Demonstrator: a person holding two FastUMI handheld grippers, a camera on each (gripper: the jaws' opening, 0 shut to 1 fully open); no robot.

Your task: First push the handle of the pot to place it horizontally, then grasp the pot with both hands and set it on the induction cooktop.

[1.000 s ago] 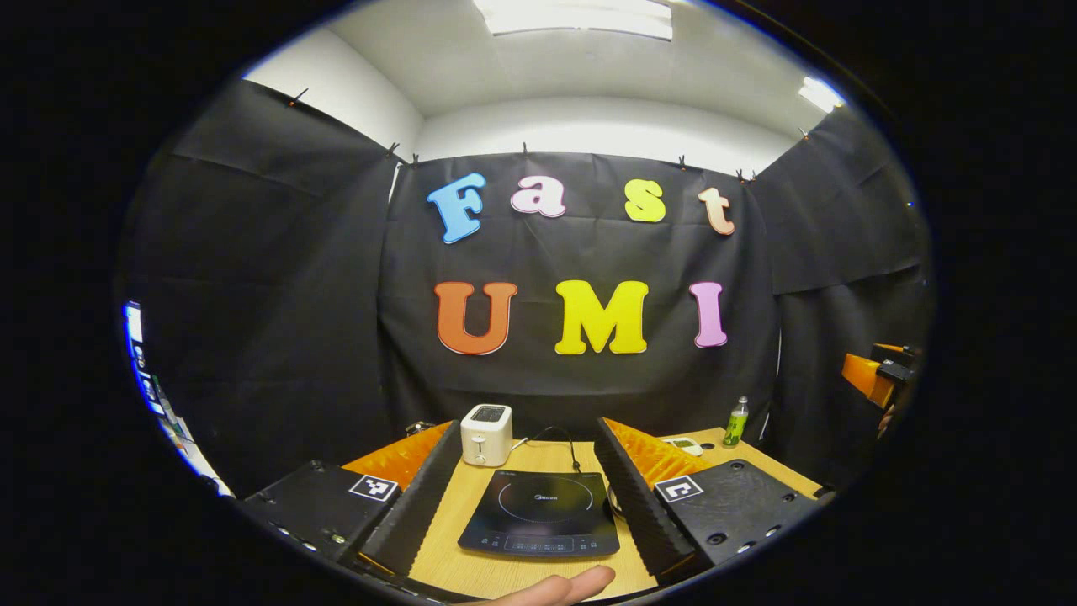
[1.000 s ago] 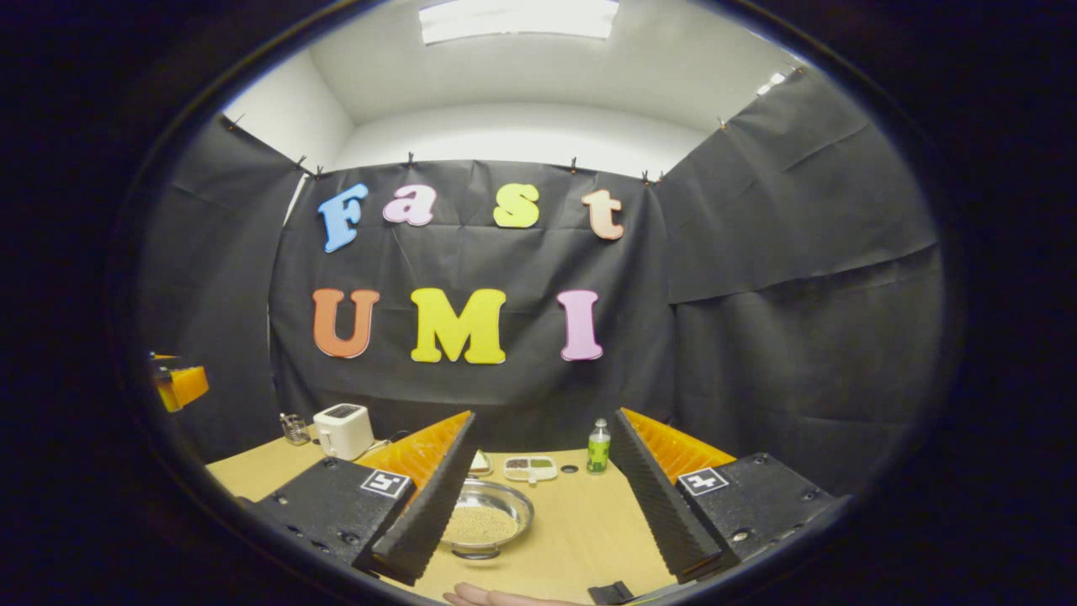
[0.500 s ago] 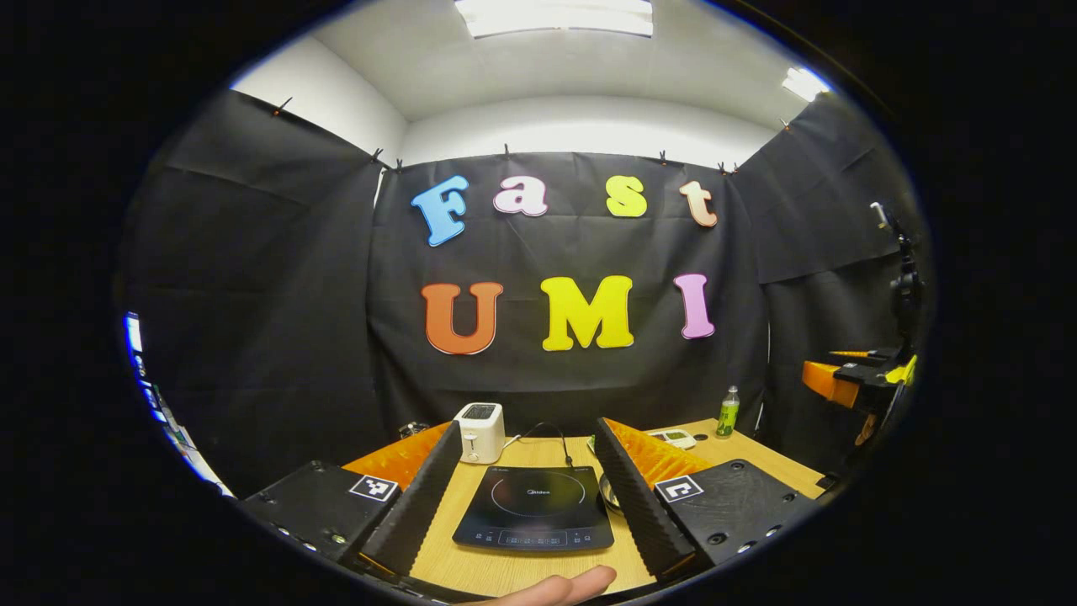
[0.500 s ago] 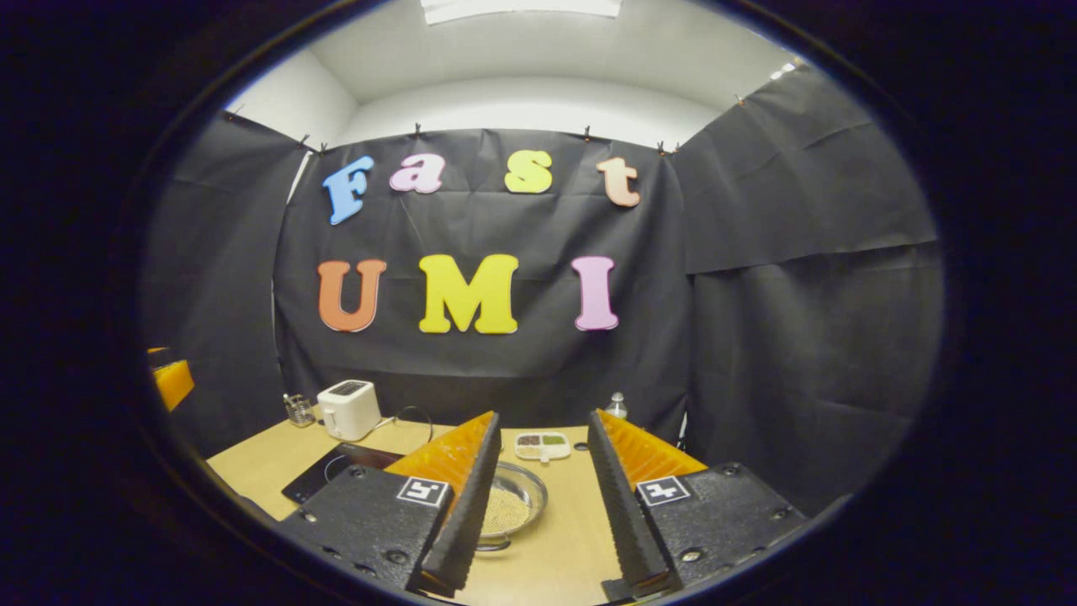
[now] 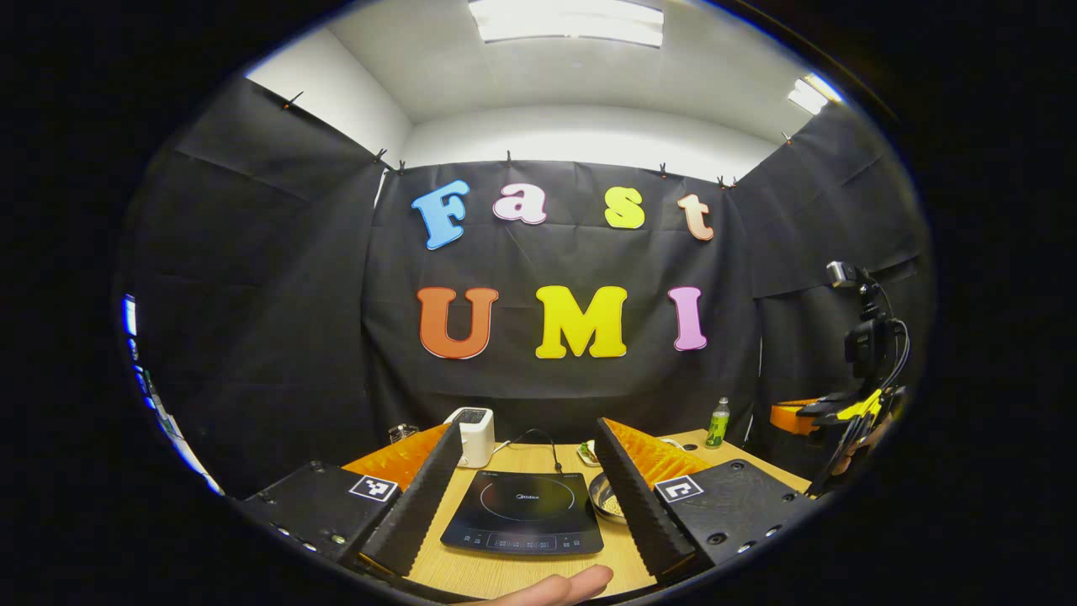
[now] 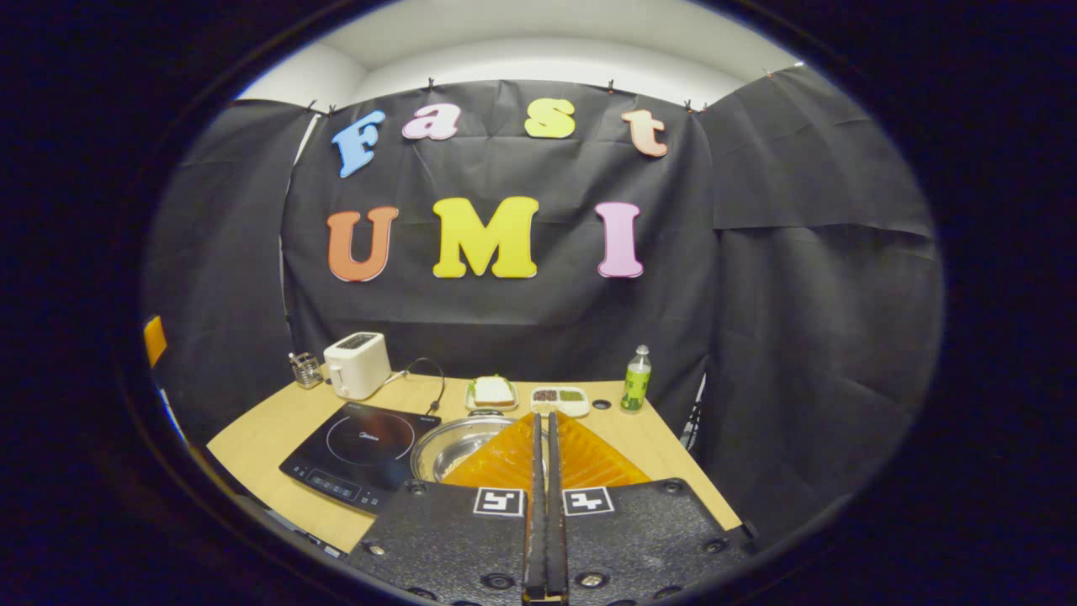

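Nothing done: round steel pot (image 6: 450,444) off black glass induction cooktop (image 6: 358,453); left gripper (image 5: 528,488) jaws released; right gripper (image 6: 543,505) jaws clenched empty.

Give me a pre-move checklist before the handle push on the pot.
1. Right claw shut for pushing: ok, fingers together, nothing between.
2. Left claw free: ok, open, holding nothing.
3. Pot located: ok, on the table right beside the induction cooktop.
4. Handle position: cannot tell, hidden behind the right claw.
5. Cooktop surface bare: ok.
6. Toaster and bottle out of the path: ok, at the table's back.
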